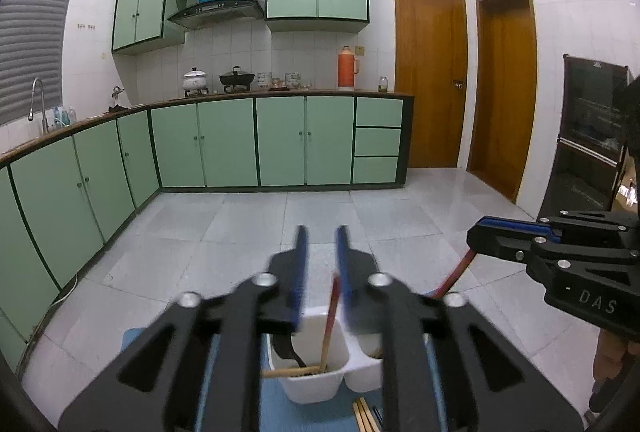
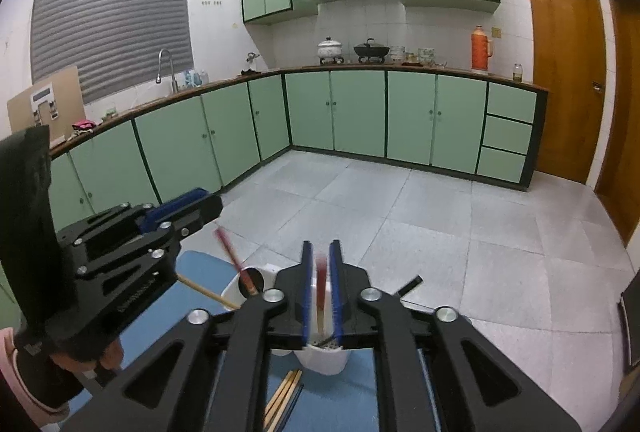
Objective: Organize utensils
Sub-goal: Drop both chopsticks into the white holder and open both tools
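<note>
left gripper: jaws slightly apart, red-tipped chopstick loose between | right gripper: jaws narrowly apart around another chopstick | both stand in white utensil holder on blue mat

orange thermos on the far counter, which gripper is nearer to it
Neither clearly. The orange thermos stands across the kitchen floor; the left gripper and right gripper both hover side by side over the white utensil holder, roughly equally far.
</note>
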### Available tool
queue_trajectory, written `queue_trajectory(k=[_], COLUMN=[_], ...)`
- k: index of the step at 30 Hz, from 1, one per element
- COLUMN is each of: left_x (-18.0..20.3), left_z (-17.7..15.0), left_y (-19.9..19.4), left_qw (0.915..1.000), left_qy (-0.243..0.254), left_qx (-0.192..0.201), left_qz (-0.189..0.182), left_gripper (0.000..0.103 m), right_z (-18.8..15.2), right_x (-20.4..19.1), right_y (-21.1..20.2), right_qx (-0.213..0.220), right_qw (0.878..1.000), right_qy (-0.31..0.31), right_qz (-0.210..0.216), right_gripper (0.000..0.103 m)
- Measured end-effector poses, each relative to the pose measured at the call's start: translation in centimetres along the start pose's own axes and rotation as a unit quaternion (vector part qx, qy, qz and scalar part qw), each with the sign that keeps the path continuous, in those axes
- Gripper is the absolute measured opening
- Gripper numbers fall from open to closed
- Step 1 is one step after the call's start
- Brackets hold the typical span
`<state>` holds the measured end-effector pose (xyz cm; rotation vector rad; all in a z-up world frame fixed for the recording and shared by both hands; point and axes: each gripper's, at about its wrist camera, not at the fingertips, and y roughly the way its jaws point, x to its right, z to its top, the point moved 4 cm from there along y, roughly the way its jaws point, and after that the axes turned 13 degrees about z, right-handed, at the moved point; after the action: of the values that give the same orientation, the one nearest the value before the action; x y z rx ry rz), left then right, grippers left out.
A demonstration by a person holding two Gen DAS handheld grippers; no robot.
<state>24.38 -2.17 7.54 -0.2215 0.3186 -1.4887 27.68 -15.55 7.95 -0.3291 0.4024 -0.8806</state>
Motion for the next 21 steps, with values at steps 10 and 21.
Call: queue_trajectory(k=[10, 21], left_x=[-3.8, -4.0], left_z=[-2.4, -11.6], left_y=[-7.8, -11.1], left_qw=[0.9984, 0.9991], left_qy=[-0.037, -0.023], left_qx=[0.041, -0.034], left_qz=[0.011, 0.009], left_gripper=[0.080, 0.090], right_z=[-4.2, -13.0], right_x=[-1.7, -3.6], right_y=[-7.0, -9.4], right_qx=[0.057, 0.041], right_qw=[0.995, 0.995], right_qy=[-0.017, 0.045], right_qz=[-0.077, -0.076], right_gripper=[0.083, 0.097])
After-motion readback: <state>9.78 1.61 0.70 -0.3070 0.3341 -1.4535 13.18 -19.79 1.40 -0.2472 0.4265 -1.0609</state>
